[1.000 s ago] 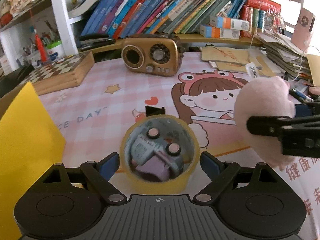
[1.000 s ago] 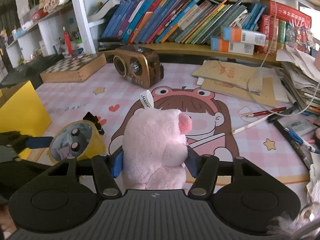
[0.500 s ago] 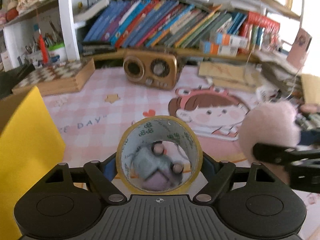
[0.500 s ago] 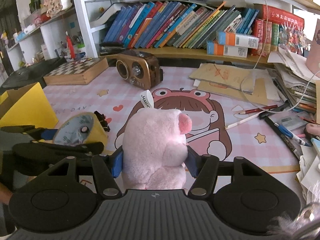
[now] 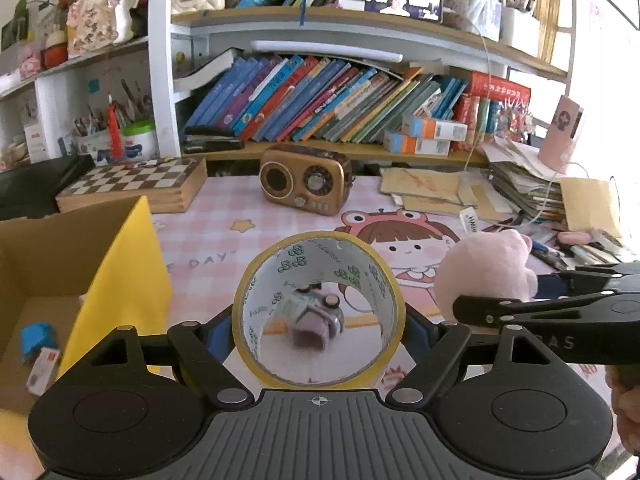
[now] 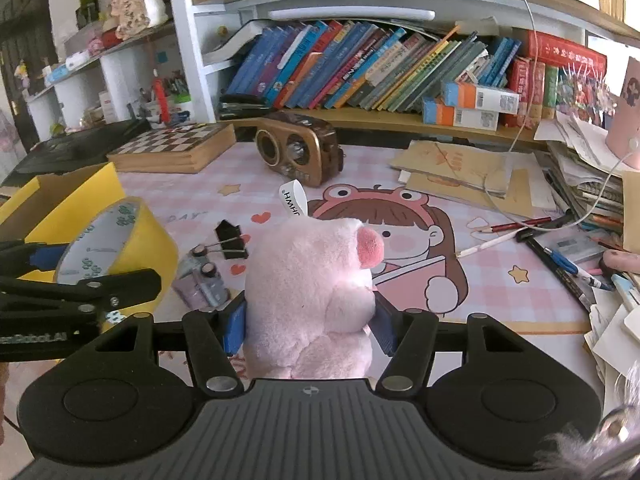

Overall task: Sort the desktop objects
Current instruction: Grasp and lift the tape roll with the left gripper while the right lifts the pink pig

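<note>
My left gripper (image 5: 318,328) is shut on a yellow tape roll (image 5: 280,258) and holds it above the desk mat; it also shows in the right wrist view (image 6: 132,232). My right gripper (image 6: 308,320) is shut on a pink plush pig (image 6: 312,280), also lifted; the pig shows at the right in the left wrist view (image 5: 486,276). A small toy car (image 6: 200,280) and a black binder clip (image 6: 230,238) lie on the mat below. A yellow cardboard box (image 5: 116,264) stands open at the left.
A brown retro radio (image 5: 306,184) and a chessboard box (image 5: 136,184) stand at the back. Paper stacks (image 6: 472,172), pens and pencils (image 6: 560,260) crowd the right side. Bookshelves (image 5: 340,104) rise behind the desk. Small items (image 5: 38,336) lie inside the box.
Both grippers have risen from the mat with their loads. The tape roll has left the toy car, which stays on the mat. The yellow box's inside has come into view.
</note>
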`<state>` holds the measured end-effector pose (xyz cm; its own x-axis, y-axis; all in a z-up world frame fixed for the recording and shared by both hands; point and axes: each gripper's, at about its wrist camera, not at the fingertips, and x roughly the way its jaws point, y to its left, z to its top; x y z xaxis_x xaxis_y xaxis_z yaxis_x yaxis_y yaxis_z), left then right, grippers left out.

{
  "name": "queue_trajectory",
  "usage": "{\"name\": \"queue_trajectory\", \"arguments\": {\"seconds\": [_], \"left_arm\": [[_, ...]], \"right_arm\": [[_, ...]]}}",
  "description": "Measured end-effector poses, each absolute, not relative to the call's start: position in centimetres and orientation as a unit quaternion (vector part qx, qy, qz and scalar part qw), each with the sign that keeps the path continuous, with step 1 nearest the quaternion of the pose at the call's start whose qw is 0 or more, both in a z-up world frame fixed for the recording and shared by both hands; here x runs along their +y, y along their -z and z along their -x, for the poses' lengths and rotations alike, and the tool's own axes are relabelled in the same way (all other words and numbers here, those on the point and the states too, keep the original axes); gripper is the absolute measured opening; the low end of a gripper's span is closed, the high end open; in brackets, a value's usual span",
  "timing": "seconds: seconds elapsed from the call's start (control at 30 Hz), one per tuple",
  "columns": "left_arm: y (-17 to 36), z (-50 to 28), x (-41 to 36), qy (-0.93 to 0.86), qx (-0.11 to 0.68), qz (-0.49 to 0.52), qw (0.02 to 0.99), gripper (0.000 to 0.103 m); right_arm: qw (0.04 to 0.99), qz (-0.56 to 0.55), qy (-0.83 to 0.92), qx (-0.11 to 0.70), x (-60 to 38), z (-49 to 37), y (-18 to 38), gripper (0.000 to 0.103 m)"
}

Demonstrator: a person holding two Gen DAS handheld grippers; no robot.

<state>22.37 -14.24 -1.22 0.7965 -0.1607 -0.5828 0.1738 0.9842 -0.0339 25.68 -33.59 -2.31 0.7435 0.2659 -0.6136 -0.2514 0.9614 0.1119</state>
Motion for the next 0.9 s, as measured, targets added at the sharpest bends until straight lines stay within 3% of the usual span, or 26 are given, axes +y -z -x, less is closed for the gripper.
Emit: {"name": "queue_trajectory", "arguments": {"seconds": [0.9], "left_arm": [[1.5,-10.3,-6.4,0.153,0.336,0.016,0.929,0.083]], "right_arm": [[0.926,0.006,-0.125,0.357,-26.3,-13.0,1.4,0.058]]}}
